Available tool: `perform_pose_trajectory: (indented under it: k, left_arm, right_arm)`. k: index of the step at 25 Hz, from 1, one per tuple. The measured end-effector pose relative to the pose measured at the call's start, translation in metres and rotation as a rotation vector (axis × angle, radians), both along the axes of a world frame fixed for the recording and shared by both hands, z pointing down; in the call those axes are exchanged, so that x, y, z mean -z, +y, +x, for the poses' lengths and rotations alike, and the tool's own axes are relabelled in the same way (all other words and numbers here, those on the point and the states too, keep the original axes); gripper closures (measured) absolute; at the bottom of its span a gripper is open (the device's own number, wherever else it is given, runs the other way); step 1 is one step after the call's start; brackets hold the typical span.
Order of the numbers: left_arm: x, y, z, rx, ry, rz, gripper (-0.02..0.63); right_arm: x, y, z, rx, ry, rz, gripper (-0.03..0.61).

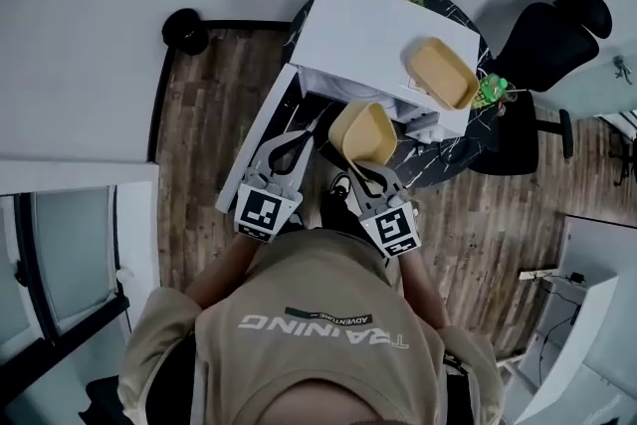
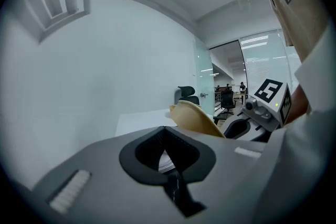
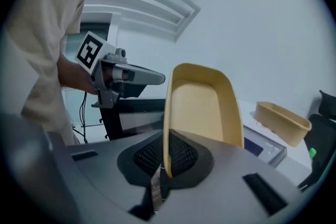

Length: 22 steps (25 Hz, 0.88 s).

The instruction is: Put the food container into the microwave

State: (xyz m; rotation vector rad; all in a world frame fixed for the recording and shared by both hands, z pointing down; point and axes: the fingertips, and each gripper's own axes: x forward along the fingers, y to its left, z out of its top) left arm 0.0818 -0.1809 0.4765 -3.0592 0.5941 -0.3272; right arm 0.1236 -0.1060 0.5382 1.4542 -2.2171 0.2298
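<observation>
Food container [image 1: 363, 132]: pale yellow, shallow, rectangular with rounded corners, and empty. It sits at the centre of the head view, just below the front edge of the microwave. It is off the bench, tipped up on edge with its open side facing out, and one rim is pinched in the right tongs [image 3: 161, 162]. In the right gripper view it rises upright at centre frame.

Microwave [image 1: 378, 30]: a white box in the upper centre of the head view, standing on a dark marbled bench [image 1: 438, 159]. Its door [image 1: 254, 149] is swung open toward the lower left.
</observation>
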Motion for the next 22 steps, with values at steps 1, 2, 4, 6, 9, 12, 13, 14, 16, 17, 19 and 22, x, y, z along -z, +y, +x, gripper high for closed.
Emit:
perform_pose_trajectory:
  k: [1, 2, 4, 6, 9, 12, 13, 14, 16, 17, 19, 22]
  left_arm:
    - [0.001, -0.006, 0.004, 0.007, -0.013, 0.005, 0.623]
    - [0.001, -0.011, 0.007, 0.014, -0.028, 0.012, 0.624]
    - [0.002, -0.019, 0.013, 0.033, -0.056, 0.023, 0.623]
    - [0.002, -0.024, 0.019, 0.062, -0.07, 0.026, 0.623]
    - [-0.003, -0.029, 0.022, 0.122, -0.093, 0.015, 0.623]
    - [-0.007, -0.027, 0.02, 0.156, -0.118, 0.001, 0.624]
    - [-0.008, -0.027, 0.019, 0.165, -0.125, 0.0, 0.623]
    - [-0.009, -0.027, 0.018, 0.174, -0.129, -0.002, 0.623]
    - [-0.012, -0.028, 0.017, 0.19, -0.135, -0.01, 0.623]
    - [-0.014, -0.028, 0.017, 0.194, -0.137, -0.017, 0.623]
    - [-0.018, -0.025, 0.018, 0.198, -0.136, -0.038, 0.624]
    - [-0.019, -0.022, 0.021, 0.196, -0.122, -0.056, 0.623]
  right_arm:
    - [-0.003, -0.005, 0.005, 0.026, 0.015, 0.0, 0.566]
    - [-0.005, -0.009, 0.009, 0.052, 0.032, 0.001, 0.566]
    - [-0.012, -0.014, 0.012, 0.1, 0.05, -0.001, 0.566]
    - [-0.022, -0.016, 0.013, 0.145, 0.045, -0.013, 0.566]
    - [-0.04, -0.018, 0.015, 0.207, 0.036, -0.043, 0.566]
    - [-0.057, -0.018, 0.018, 0.277, 0.106, -0.059, 0.566]
    - [-0.063, -0.018, 0.019, 0.303, 0.138, -0.066, 0.566]
    - [-0.07, -0.019, 0.021, 0.327, 0.165, -0.074, 0.566]
    - [-0.084, -0.022, 0.024, 0.362, 0.198, -0.092, 0.566]
    - [-0.091, -0.024, 0.025, 0.371, 0.207, -0.104, 0.566]
    - [-0.105, -0.029, 0.031, 0.38, 0.225, -0.134, 0.566]
    - [-0.124, -0.042, 0.04, 0.386, 0.27, -0.181, 0.566]
